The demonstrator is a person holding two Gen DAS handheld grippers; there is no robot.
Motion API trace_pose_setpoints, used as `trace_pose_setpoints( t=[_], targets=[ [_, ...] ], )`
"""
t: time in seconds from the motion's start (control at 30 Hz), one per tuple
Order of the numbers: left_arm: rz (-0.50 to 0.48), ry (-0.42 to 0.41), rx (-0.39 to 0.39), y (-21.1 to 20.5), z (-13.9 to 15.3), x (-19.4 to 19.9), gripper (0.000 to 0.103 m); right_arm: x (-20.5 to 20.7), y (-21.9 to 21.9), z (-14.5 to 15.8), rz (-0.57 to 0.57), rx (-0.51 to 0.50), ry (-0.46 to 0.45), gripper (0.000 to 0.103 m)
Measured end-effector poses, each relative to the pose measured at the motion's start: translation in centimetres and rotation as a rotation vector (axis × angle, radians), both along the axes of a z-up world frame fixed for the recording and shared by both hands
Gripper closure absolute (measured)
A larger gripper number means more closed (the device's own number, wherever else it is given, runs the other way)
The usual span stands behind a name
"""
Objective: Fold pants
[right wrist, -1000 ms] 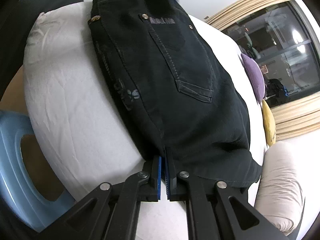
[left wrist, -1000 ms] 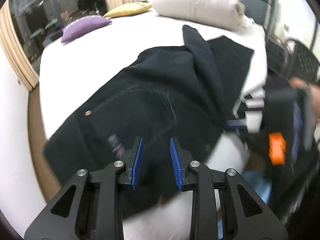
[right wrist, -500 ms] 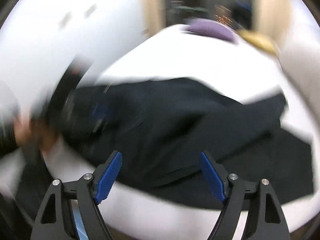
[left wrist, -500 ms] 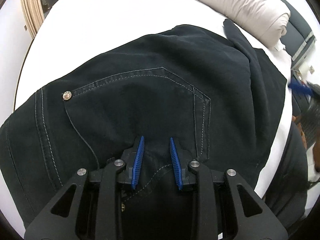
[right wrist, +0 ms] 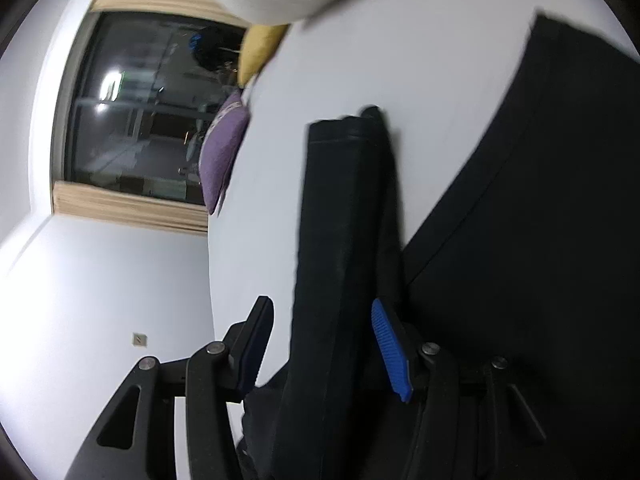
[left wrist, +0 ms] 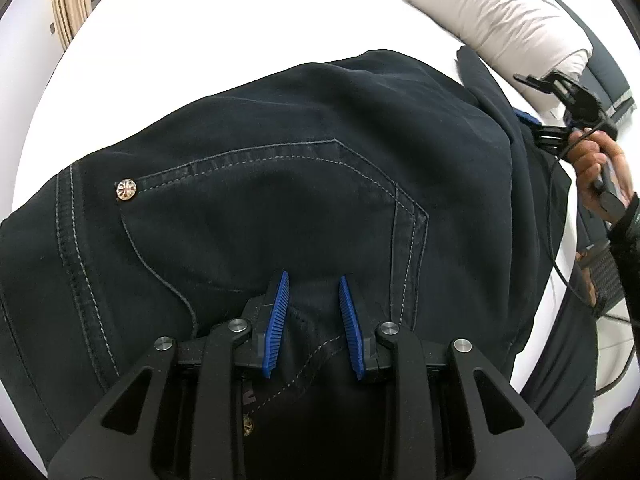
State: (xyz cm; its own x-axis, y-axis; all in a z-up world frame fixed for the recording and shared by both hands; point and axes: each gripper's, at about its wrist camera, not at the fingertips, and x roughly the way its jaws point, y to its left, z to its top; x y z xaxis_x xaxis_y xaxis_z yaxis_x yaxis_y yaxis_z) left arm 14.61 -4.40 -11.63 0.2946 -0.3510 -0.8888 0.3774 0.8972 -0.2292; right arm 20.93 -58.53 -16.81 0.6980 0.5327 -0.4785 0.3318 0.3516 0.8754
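Dark navy pants (left wrist: 304,184) lie on a white bed (left wrist: 208,48), seat side up, with a back pocket and a brass rivet (left wrist: 127,190) showing. My left gripper (left wrist: 313,296) sits low over the pocket and waistband, jaws partly open with cloth bunched between the blue pads, not clamped. My right gripper (right wrist: 320,316) is open, with a folded pant leg (right wrist: 340,216) standing between its pads. It also shows in the left wrist view (left wrist: 560,92) at the far right edge of the pants.
A rolled cream duvet (left wrist: 492,12) lies at the bed's head. A purple cushion (right wrist: 222,152) and a yellow cushion (right wrist: 260,52) lie at the far side by a dark window (right wrist: 136,112). The bed's edge is close at the right.
The right gripper let go of the pants' edge, opened wide and swung over to the pant leg. The left gripper came down close over the back pocket.
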Motion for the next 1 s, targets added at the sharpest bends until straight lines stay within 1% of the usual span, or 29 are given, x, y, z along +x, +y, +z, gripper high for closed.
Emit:
trace_pose_setpoints(
  t=[0.07,0.13,0.23,0.3,0.47,0.57,0.67,0.73,0.83,0.9,0.93,1.0],
  targets=[
    [0.003,-0.001,0.002,-0.2,0.0,0.0,0.077,0.5,0.5,-0.6,0.016,0.031,-0.003,0.047],
    [0.006,-0.001,0.005,-0.2,0.0,0.0,0.077,0.9,0.2,-0.8,0.034,0.046,-0.017,0.047],
    [0.009,-0.003,0.009,0.1,0.0,-0.2,0.077,1.0,0.3,-1.0,0.033,0.09,-0.032,0.047],
    [0.009,-0.005,0.01,0.1,0.0,-0.3,0.077,1.0,-0.3,-1.1,0.009,0.124,-0.047,0.047],
    [0.012,-0.009,0.009,0.3,0.1,-0.5,0.077,0.4,-2.3,-2.3,-0.107,0.257,-0.114,0.047],
    [0.012,-0.01,0.011,0.2,0.1,-0.5,0.077,0.2,-2.5,-3.0,-0.135,0.325,-0.152,0.047],
    [0.012,-0.01,0.016,0.2,0.1,-0.5,0.077,-0.1,-2.5,-2.7,-0.131,0.342,-0.206,0.047],
    [0.011,-0.011,0.018,0.2,0.1,-0.5,0.077,-0.1,-2.8,-2.9,-0.15,0.368,-0.222,0.047],
    [0.012,-0.011,0.02,0.1,0.2,-0.5,0.077,-0.1,-3.9,-3.8,-0.206,0.409,-0.228,0.047],
    [0.013,-0.011,0.022,0.2,0.2,-0.5,0.077,0.7,-4.2,-3.7,-0.25,0.436,-0.241,0.047],
    [0.013,-0.011,0.023,0.2,0.1,-0.5,0.077,0.8,-4.3,-3.7,-0.258,0.437,-0.248,0.047],
    [0.013,-0.013,0.027,0.1,0.1,-0.5,0.077,1.6,-4.2,-3.6,-0.237,0.412,-0.222,0.047]
  ],
)
